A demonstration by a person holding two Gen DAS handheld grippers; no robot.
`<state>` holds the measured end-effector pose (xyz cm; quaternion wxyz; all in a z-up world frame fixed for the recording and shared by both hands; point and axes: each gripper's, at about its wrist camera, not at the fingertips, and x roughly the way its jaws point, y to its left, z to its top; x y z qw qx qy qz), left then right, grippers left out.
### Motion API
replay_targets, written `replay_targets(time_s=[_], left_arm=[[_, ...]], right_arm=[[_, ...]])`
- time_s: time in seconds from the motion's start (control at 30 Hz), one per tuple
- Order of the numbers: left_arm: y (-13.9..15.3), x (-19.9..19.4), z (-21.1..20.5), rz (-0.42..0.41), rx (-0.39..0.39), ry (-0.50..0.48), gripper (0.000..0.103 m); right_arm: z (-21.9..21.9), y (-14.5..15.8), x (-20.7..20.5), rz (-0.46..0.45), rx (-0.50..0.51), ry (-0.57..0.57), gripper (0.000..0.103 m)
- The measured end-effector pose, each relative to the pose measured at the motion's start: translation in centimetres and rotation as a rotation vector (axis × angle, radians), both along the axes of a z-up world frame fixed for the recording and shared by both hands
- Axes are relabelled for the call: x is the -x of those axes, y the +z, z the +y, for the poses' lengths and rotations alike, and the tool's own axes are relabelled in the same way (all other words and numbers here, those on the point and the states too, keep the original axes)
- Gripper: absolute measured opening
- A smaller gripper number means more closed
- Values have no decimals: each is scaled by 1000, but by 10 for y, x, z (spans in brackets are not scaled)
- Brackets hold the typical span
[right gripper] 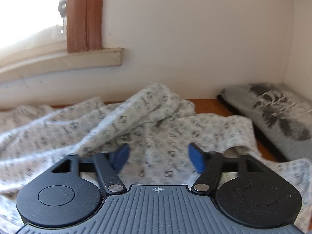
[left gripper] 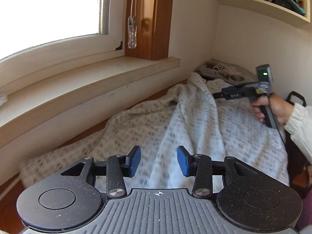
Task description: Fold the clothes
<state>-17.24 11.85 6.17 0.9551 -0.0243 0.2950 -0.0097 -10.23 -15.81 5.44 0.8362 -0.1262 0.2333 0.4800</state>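
Note:
A white garment with a small grey square print [left gripper: 195, 120] [right gripper: 156, 120] lies rumpled across a wooden surface below the window. One ridge of it runs from near to far. My left gripper [left gripper: 159, 160] hovers over the near part of that ridge, its blue pads apart with nothing pinched between them. My right gripper [right gripper: 159, 158] stands open over the middle of the cloth, close to a curved hem at the right; no fold sits between its pads. In the left wrist view the right gripper [left gripper: 217, 95] shows at the far right, held in a hand [left gripper: 276, 109].
A folded grey garment with a dark print [left gripper: 224, 72] [right gripper: 276, 109] lies in the far right corner against the wall. The window sill [left gripper: 97, 74] juts out on the left. A bookshelf [left gripper: 263, 2] hangs above. Bare wood [right gripper: 206, 105] shows between the garments.

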Motion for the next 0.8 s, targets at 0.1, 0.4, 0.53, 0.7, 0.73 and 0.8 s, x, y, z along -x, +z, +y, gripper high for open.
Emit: replay_targets(time_s=[0.1, 0.4, 0.53, 0.7, 0.73, 0.8], left_arm=[[-9, -42, -11, -9, -36, -7, 32], [-43, -120, -1, 12, -44, -10, 22], [-55, -123, 9, 46, 0, -7, 29], [-54, -113, 10, 42, 35, 1, 37], [-54, -110, 9, 42, 41, 6, 37], [-53, -102, 4, 43, 40, 11, 38]], right_arm=[[-3, 3, -11, 110, -69, 21, 43], [12, -5, -32, 78, 51, 84, 46], [6, -10, -46, 121, 25, 118, 50], [3, -12, -46, 114, 33, 135, 54], [2, -12, -45, 109, 38, 139, 55], [-2, -13, -43, 96, 48, 146, 55]])
